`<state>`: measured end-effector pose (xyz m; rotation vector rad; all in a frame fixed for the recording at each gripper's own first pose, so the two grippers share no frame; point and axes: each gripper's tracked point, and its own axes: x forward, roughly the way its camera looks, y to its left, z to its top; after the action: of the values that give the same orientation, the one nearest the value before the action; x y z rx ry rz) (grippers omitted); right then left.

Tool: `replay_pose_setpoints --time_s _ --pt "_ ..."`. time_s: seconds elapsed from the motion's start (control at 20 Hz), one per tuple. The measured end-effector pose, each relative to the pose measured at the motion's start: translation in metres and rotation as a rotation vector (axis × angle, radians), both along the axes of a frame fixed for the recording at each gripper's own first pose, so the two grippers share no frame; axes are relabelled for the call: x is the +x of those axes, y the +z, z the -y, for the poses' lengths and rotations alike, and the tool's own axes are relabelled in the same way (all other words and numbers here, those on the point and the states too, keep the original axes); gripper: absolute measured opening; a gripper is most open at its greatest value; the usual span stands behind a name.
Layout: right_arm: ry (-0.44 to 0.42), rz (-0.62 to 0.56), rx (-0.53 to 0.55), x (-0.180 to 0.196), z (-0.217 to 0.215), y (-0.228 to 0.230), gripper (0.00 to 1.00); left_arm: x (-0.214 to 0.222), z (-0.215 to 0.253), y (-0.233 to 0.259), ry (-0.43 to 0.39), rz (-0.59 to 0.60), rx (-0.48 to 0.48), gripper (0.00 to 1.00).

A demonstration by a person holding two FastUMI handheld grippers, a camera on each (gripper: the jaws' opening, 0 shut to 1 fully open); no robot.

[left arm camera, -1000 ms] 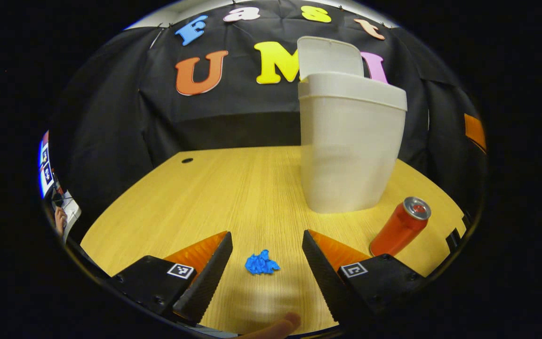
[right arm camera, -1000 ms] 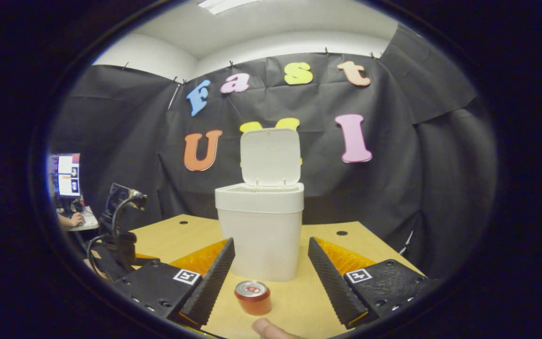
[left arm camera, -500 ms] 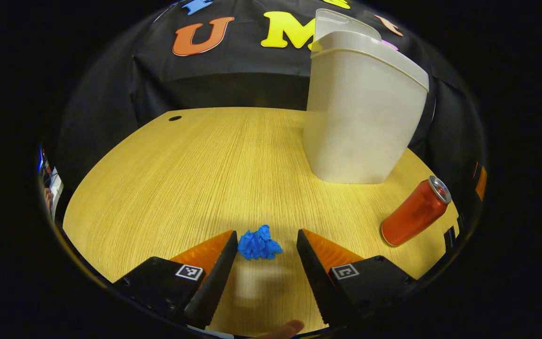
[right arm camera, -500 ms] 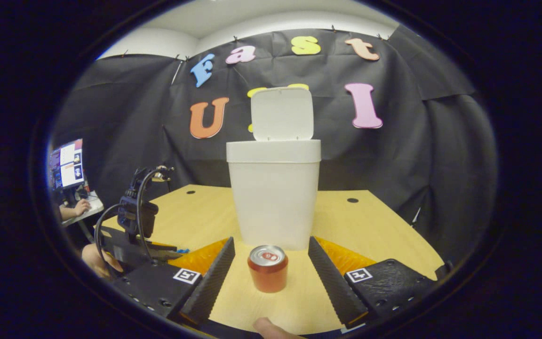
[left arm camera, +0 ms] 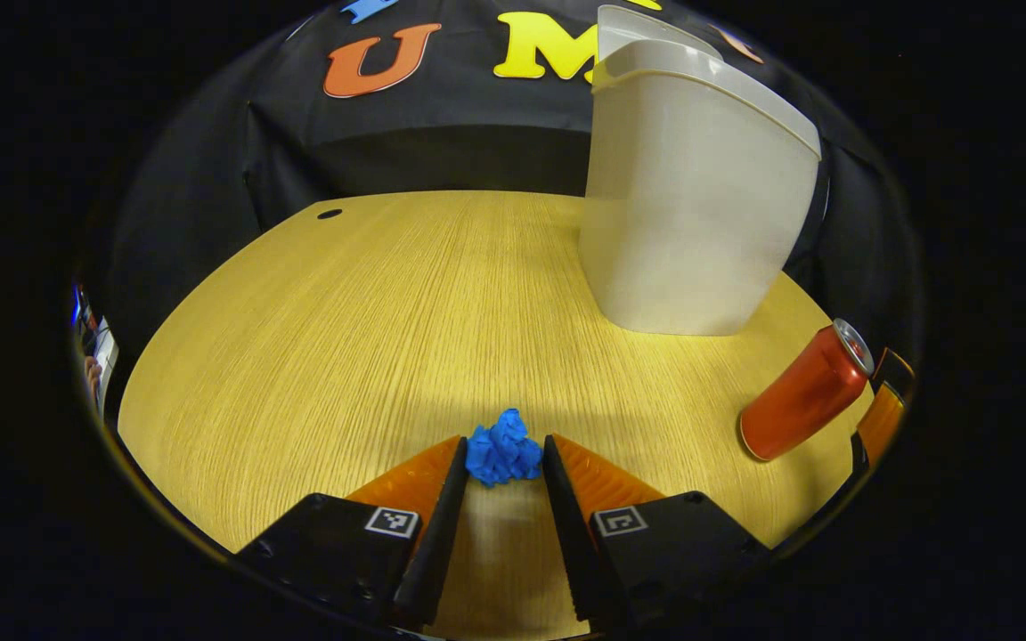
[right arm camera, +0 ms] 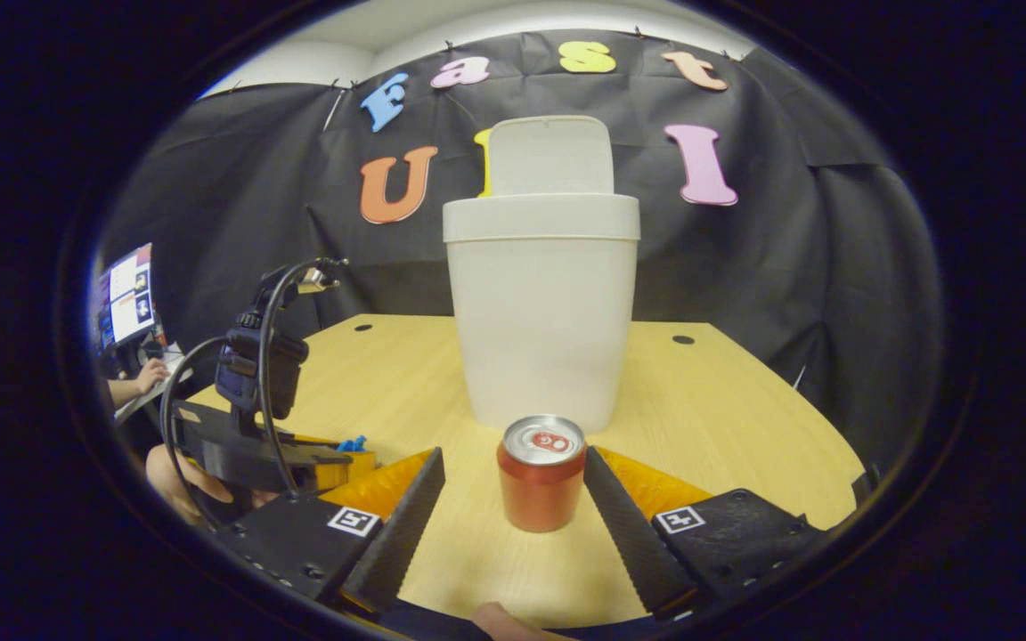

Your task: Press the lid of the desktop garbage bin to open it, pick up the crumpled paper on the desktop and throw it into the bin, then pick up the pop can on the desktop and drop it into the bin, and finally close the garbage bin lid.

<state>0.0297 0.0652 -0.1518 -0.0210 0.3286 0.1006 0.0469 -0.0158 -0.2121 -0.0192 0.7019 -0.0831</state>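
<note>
Both fingers [left arm camera: 454, 472] perhaps touching paper [left arm camera: 502, 457] — can [right arm camera: 541, 473] apart.

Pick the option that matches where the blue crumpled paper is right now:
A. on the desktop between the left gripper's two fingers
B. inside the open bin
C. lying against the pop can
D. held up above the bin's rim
A: in the left gripper view the crumpled paper sits on the desktop between the fingertips of the left gripper, well apart from the pop can and the bin.
</note>
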Motion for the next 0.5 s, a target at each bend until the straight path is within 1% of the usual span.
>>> replay_pose_setpoints --time_s 0.05,0.1,0.15,0.2,0.3,0.4,0.5 --pt "-0.011 -0.004 -0.003 0.001 0.003 -0.002 0.96 0.002 0.000 0.005 -0.001 0.001 -0.002 0.51" --pt "-0.021 -0.009 -0.004 0.003 0.005 -0.003 0.96 0.004 0.002 0.010 -0.003 0.003 -0.007 0.48" --pt "-0.022 -0.020 0.000 0.004 0.005 -0.008 0.96 0.006 0.002 0.016 -0.002 0.007 -0.010 0.41" --pt "-0.014 -0.037 0.009 0.006 0.002 -0.012 0.96 0.009 0.003 0.023 -0.003 0.011 -0.011 0.38" --pt "-0.009 -0.055 0.007 0.008 -0.001 -0.020 0.96 0.015 0.002 0.038 0.001 0.025 -0.006 0.35" --pt "-0.029 -0.051 -0.039 0.012 0.003 -0.025 0.96 0.021 0.002 0.060 0.010 0.051 -0.014 0.33" --pt "-0.041 -0.050 -0.061 0.018 0.006 -0.033 0.96 0.027 0.003 0.089 0.016 0.088 -0.032 0.32"
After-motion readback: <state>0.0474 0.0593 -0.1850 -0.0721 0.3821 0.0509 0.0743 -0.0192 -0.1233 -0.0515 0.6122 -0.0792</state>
